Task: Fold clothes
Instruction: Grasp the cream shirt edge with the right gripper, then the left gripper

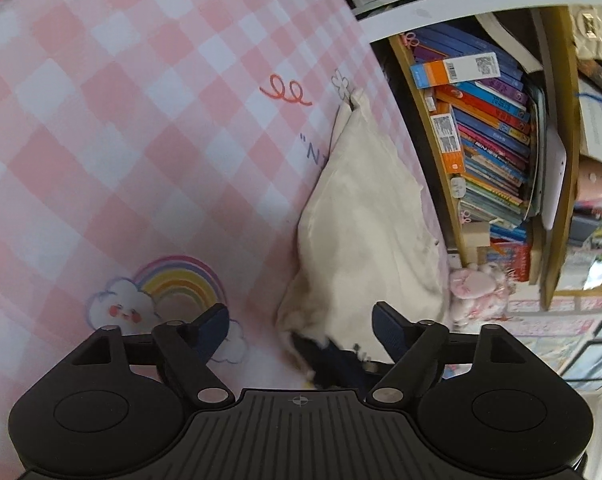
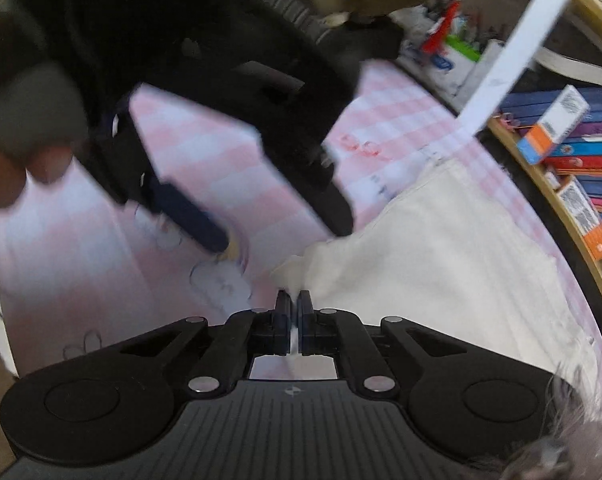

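Left wrist view: bookshelf (image 1: pixel 557 160) full of stacked books (image 1: pixel 489 148).

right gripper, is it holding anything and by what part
The right gripper is shut on the cream cloth, pinching its near corner. The left gripper is open and holds nothing.

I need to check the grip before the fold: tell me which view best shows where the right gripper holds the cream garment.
The right wrist view. There the right gripper is shut on a corner of the cream garment, seen close. The left wrist view shows more of the garment, but that corner lies low, blurred, partly hidden, beyond the open left gripper.
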Demonstrator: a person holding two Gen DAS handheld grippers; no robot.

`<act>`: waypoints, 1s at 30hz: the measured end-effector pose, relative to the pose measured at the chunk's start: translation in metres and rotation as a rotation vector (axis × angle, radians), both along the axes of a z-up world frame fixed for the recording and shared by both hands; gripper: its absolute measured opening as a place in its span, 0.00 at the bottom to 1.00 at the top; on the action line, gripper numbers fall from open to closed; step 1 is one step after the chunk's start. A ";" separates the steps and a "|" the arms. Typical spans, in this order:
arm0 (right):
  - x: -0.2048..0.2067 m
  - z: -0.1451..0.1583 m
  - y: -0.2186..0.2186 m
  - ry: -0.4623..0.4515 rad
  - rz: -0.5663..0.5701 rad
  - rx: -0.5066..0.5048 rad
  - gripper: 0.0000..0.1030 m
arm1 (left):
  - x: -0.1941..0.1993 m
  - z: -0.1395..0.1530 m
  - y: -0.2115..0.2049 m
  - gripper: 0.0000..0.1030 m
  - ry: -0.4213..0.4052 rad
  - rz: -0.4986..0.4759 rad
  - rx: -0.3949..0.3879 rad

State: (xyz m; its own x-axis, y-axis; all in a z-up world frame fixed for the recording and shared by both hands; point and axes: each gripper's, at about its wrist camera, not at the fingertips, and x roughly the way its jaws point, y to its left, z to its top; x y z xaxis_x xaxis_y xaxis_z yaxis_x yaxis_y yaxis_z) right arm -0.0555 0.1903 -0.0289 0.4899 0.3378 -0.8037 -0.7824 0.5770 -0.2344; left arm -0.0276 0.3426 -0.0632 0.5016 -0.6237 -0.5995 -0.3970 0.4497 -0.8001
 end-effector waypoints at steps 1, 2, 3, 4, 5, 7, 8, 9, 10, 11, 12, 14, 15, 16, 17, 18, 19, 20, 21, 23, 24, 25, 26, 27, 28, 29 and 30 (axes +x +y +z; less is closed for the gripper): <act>0.000 0.007 -0.004 -0.012 -0.014 0.022 0.03 | 0.002 -0.002 -0.001 0.80 0.010 0.003 -0.031; 0.000 0.015 -0.008 -0.024 -0.027 0.043 0.03 | 0.005 -0.004 -0.004 0.80 0.011 0.002 -0.079; 0.001 0.021 -0.013 -0.027 -0.044 0.065 0.03 | 0.009 -0.006 -0.008 0.80 0.011 0.002 -0.126; 0.002 0.028 -0.017 -0.028 -0.061 0.087 0.03 | 0.011 -0.007 -0.013 0.80 0.008 0.001 -0.159; 0.003 0.034 -0.022 -0.029 -0.077 0.108 0.03 | 0.014 -0.008 -0.018 0.80 0.007 -0.002 -0.178; 0.005 0.045 -0.030 -0.031 -0.110 0.147 0.03 | 0.021 -0.010 -0.026 0.80 0.011 -0.006 -0.200; 0.007 0.047 -0.032 -0.026 -0.119 0.158 0.03 | 0.023 -0.011 -0.030 0.80 0.006 -0.015 -0.203; 0.008 0.049 -0.034 -0.020 -0.128 0.169 0.03 | 0.026 -0.012 -0.033 0.80 0.002 -0.023 -0.207; 0.009 0.051 -0.035 -0.011 -0.134 0.179 0.03 | 0.027 -0.013 -0.035 0.79 0.001 -0.025 -0.213; 0.010 0.053 -0.037 -0.002 -0.140 0.189 0.03 | 0.028 -0.014 -0.037 0.79 0.000 -0.026 -0.219; 0.012 0.052 -0.038 0.018 -0.143 0.195 0.03 | 0.028 -0.016 -0.037 0.78 -0.002 -0.023 -0.226; 0.014 0.051 -0.044 0.048 -0.156 0.219 0.06 | 0.029 -0.019 -0.038 0.78 -0.005 -0.017 -0.239; 0.012 0.052 -0.047 0.064 -0.155 0.233 0.07 | 0.029 -0.020 -0.037 0.78 -0.002 -0.014 -0.240; 0.011 0.052 -0.050 0.079 -0.153 0.247 0.21 | 0.030 -0.022 -0.038 0.77 0.001 -0.012 -0.241; 0.009 0.053 -0.054 0.076 -0.157 0.255 0.38 | 0.030 -0.024 -0.038 0.77 0.004 -0.010 -0.242; 0.008 0.055 -0.057 0.065 -0.162 0.257 0.41 | 0.030 -0.025 -0.038 0.77 0.007 -0.008 -0.243; 0.008 0.056 -0.062 0.067 -0.175 0.253 0.39 | 0.029 -0.026 -0.037 0.77 0.006 -0.004 -0.242; 0.008 0.057 -0.067 0.069 -0.188 0.248 0.39 | 0.029 -0.027 -0.037 0.77 0.003 -0.004 -0.243; 0.008 0.058 -0.073 0.071 -0.201 0.243 0.39 | 0.028 -0.028 -0.036 0.75 0.001 -0.004 -0.244; 0.011 0.059 -0.085 0.069 -0.235 0.227 0.41 | 0.027 -0.028 -0.035 0.70 -0.004 0.000 -0.237; 0.014 0.060 -0.093 0.067 -0.253 0.219 0.41 | 0.026 -0.029 -0.034 0.65 -0.004 0.000 -0.233; 0.017 0.061 -0.099 0.064 -0.268 0.215 0.44 | 0.025 -0.030 -0.033 0.62 0.000 0.002 -0.224; 0.021 0.064 -0.106 0.060 -0.286 0.219 0.46 | 0.024 -0.031 -0.032 0.56 0.005 0.005 -0.216; 0.025 0.067 -0.113 0.057 -0.303 0.223 0.48 | 0.023 -0.032 -0.032 0.51 0.013 0.008 -0.208; 0.032 0.069 -0.118 0.055 -0.328 0.229 0.48 | 0.022 -0.033 -0.032 0.48 0.023 0.011 -0.197; 0.039 0.072 -0.122 0.054 -0.354 0.236 0.48 | 0.022 -0.033 -0.033 0.41 0.033 0.006 -0.180; 0.050 0.074 -0.123 0.051 -0.381 0.238 0.48 | 0.022 -0.033 -0.034 0.35 0.036 0.000 -0.168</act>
State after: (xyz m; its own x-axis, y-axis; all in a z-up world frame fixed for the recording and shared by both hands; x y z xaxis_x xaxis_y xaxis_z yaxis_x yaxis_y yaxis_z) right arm -0.0056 0.0672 0.0456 0.5771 0.3194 -0.7517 -0.5109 0.8592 -0.0271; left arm -0.0056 0.3090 -0.0964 0.4816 -0.7166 -0.5046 -0.4269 0.3110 -0.8491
